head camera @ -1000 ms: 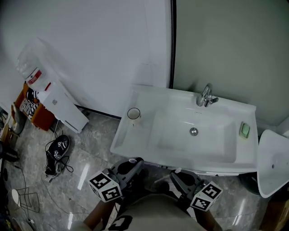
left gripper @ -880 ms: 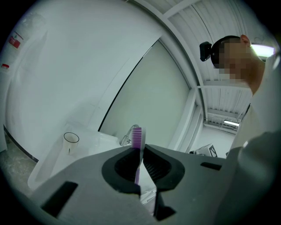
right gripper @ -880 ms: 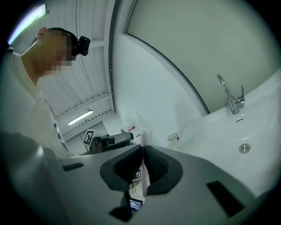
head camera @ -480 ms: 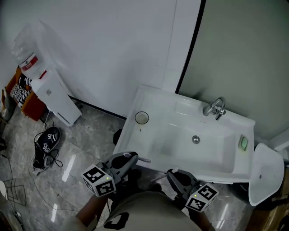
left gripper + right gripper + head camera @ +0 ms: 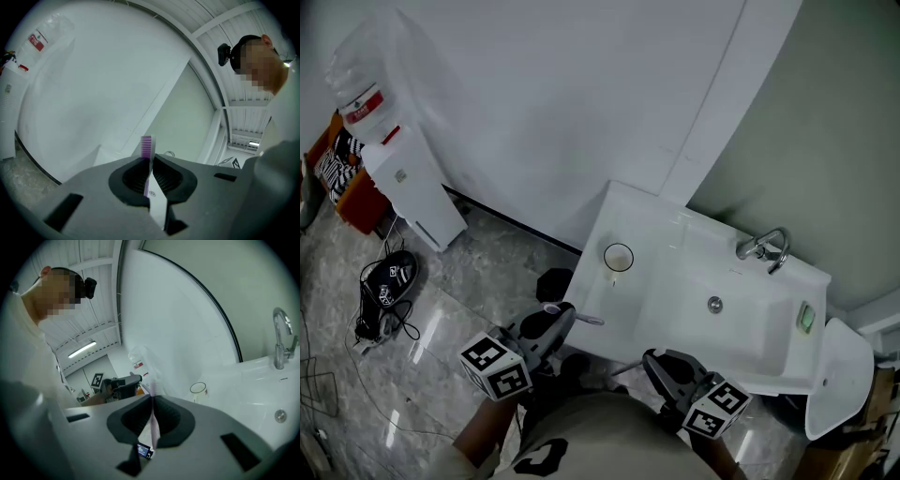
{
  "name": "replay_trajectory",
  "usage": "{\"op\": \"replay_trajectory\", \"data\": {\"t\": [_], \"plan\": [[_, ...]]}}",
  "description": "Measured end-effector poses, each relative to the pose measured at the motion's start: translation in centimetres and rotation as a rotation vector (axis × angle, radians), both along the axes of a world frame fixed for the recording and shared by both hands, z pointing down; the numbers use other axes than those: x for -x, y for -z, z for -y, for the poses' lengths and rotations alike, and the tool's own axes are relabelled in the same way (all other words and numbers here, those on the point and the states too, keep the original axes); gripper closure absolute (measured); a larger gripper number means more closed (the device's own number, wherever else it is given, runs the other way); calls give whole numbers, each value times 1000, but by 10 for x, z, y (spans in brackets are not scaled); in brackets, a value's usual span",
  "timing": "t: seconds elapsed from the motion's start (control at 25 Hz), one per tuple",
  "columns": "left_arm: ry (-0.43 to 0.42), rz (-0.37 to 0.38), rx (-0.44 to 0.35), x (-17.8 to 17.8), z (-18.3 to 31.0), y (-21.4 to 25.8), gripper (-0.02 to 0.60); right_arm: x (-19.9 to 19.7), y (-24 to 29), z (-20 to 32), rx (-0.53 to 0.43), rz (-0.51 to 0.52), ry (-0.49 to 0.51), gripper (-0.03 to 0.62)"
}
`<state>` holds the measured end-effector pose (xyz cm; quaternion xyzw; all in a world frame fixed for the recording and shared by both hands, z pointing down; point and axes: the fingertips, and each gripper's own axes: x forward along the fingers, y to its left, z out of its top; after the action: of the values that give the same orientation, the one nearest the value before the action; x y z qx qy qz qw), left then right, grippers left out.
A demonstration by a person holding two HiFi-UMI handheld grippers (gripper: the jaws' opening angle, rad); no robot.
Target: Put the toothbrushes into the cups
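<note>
Left hand-held gripper: clamped on purple toothbrush, bristles up | right hand-held gripper: clamped on pale toothbrush | change: both have travelled across toward the sink; cup on its ledge now nearer left jaws | task: approach stage; neither brush inserted

The head view swings round (the person is turning), so the sink now sits further right and skewed, with the cup shifted right too. The left gripper moves left along the sink's near edge to its near-left corner, bringing its purple toothbrush nearer the cup. The right gripper and its pale toothbrush follow leftward.
</note>
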<state>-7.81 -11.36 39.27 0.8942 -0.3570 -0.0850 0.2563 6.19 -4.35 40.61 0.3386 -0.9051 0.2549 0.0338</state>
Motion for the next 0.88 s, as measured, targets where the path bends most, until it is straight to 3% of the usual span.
{"op": "replay_trajectory", "data": {"t": [0.44, 0.68, 0.88], "plan": [[-108, -12, -5, 24, 43, -6, 548, 41, -5, 23, 15, -50, -74, 569], [-132, -18, -19, 11, 71, -2, 548, 27, -7, 33, 32, -43, -140, 569], [-95, -7, -22, -1, 97, 2, 548, 9, -9, 49, 36, -17, -138, 569]]}}
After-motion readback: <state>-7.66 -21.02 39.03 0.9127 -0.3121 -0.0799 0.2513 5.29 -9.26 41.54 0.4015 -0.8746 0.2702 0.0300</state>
